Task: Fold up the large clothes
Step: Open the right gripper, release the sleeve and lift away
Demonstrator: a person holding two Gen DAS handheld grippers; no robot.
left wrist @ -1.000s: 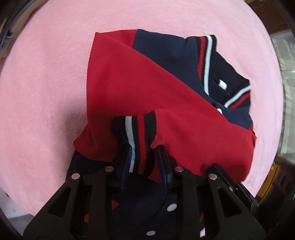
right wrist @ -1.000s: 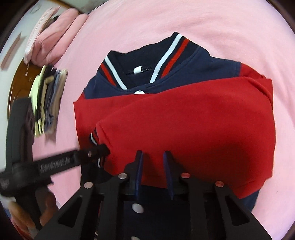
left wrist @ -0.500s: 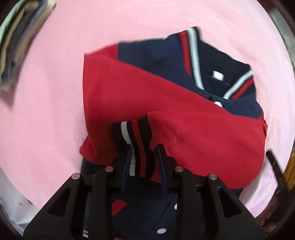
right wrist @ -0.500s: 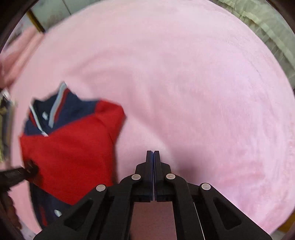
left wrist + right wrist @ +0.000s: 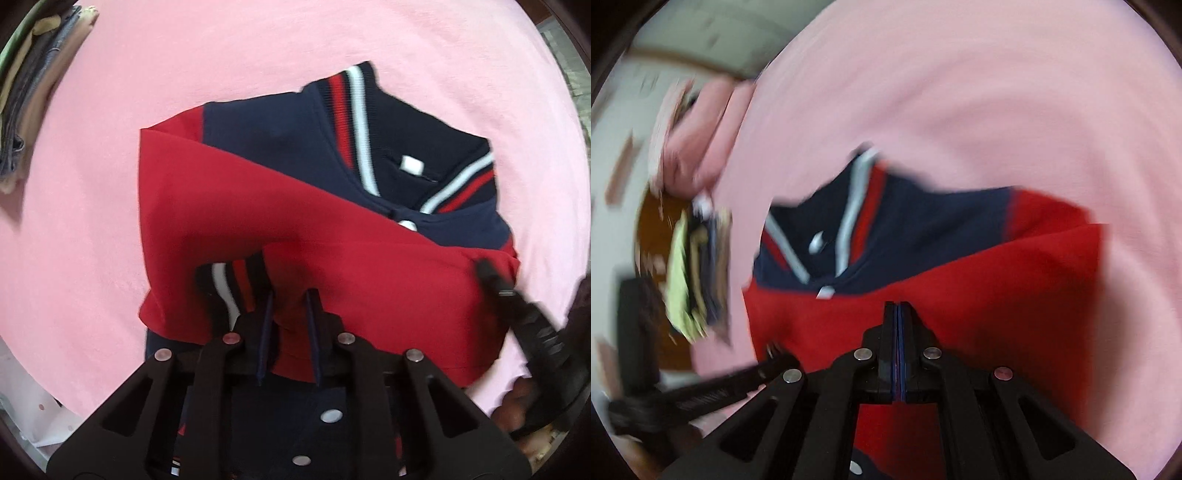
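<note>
**Jacket half-folded on pink blanket, red sleeve between left fingers**

Jacket [image 5: 229, 206] lying on the pink blanket [image 5: 258, 48], navy body with red sleeves folded across the chest, striped collar [image 5: 354, 110] toward the far side with a white tag inside. Striped cuff [image 5: 232, 277] resting on the red cloth just left of the left gripper [image 5: 288, 310]. Left gripper pointing straight down from the near side, jaws closing, a fold of red sleeve standing between the two fingers [image 5: 314, 332]; cannot tell whether the pads already press it. White snaps showing on the navy front beneath the gripper frame.

Right gripper [image 5: 897, 314] hovering over the red sleeve [image 5: 997, 295], fingers pressed flat together with nothing between them. Seen from the left camera as a dark blurred bar at the right edge of the jacket.

Stack of folded clothes [image 5: 33, 96] at the far left, apart from the jacket. Right view heavily blurred; same stack [image 5: 698, 269] smeared at its left, pink pillow [image 5: 701, 136] beyond it.
</note>
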